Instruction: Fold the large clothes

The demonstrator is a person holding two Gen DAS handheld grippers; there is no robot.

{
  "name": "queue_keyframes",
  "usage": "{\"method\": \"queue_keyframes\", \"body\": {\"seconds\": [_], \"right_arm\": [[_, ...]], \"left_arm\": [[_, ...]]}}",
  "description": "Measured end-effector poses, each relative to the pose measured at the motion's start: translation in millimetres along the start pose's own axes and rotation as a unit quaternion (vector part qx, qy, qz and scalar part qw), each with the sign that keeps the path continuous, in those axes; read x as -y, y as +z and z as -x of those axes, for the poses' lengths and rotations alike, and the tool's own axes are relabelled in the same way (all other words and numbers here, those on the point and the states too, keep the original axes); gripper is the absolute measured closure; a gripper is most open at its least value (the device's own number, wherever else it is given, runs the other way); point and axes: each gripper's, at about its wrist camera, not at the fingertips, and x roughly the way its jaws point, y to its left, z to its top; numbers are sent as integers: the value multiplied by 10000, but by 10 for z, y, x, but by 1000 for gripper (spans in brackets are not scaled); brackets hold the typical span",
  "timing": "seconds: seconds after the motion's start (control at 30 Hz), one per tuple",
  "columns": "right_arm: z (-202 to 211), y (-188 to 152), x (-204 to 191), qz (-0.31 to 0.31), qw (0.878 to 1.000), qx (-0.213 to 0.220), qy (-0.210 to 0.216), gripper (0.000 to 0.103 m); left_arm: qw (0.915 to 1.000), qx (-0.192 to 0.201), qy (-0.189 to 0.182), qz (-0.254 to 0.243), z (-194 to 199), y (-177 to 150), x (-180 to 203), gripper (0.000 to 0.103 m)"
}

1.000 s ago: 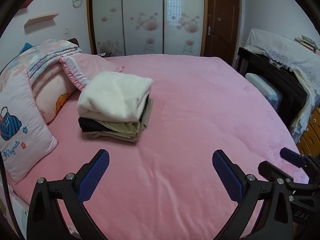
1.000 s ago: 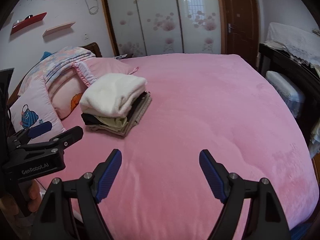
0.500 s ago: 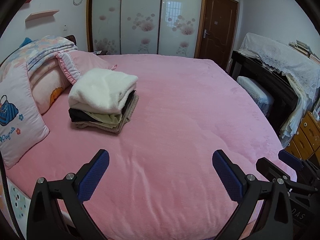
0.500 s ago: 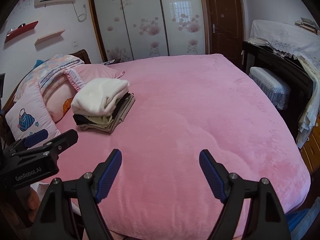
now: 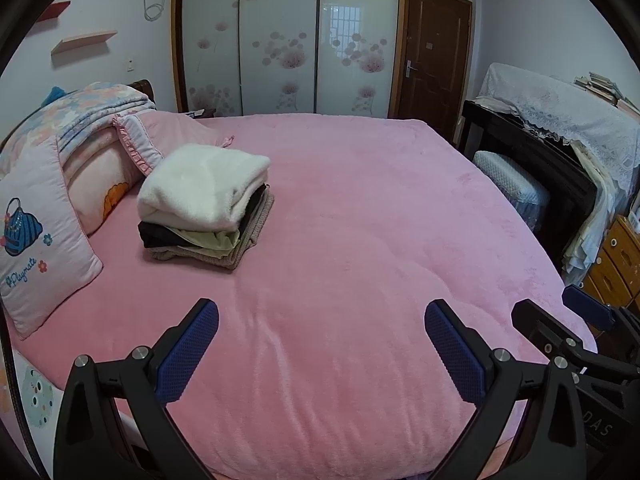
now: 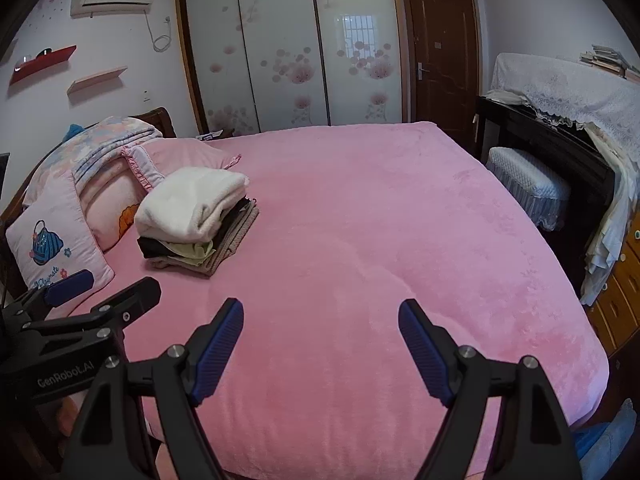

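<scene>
Over the near edge of the pink bed [image 5: 360, 240] we held both grippers, each with nothing between its blue pads. Our left gripper [image 5: 320, 352] stood with its jaws spread wide above the bedspread, and our right gripper [image 6: 320, 344] was likewise wide, just beside it toward the foot of the bed. On the bed, near the head end, lay the stack of folded clothes [image 5: 204, 208]: a thick white fleece piece [image 5: 200, 184] on top, then a black layer, a pale yellow-green one, and a beige knit at the bottom touching the bedspread. Just beside the stack, at the head of the bed, leaned the pillows [image 5: 36, 236], one printed with a blue handbag, with a folded floral quilt [image 5: 92, 108] above them. Beyond the bed's foot side stood a wooden chest of drawers [image 6: 624, 280]; what its drawers held we could not tell, as they seemed closed and lay at the blurred rim.
</scene>
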Motion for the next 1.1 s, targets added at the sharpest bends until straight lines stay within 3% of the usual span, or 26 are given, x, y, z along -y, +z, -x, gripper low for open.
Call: {"method": "queue_keyframes", "body": {"seconds": [0.6, 1.1], "right_arm": [[42, -133, 160, 115, 9998, -49, -133, 23], [3, -212, 343, -7, 9997, -84, -220, 23]], "left_arm": [[9994, -38, 332, 87, -26, -189, 187, 1], [9993, -205, 326, 10, -160, -228, 300, 1]]}}
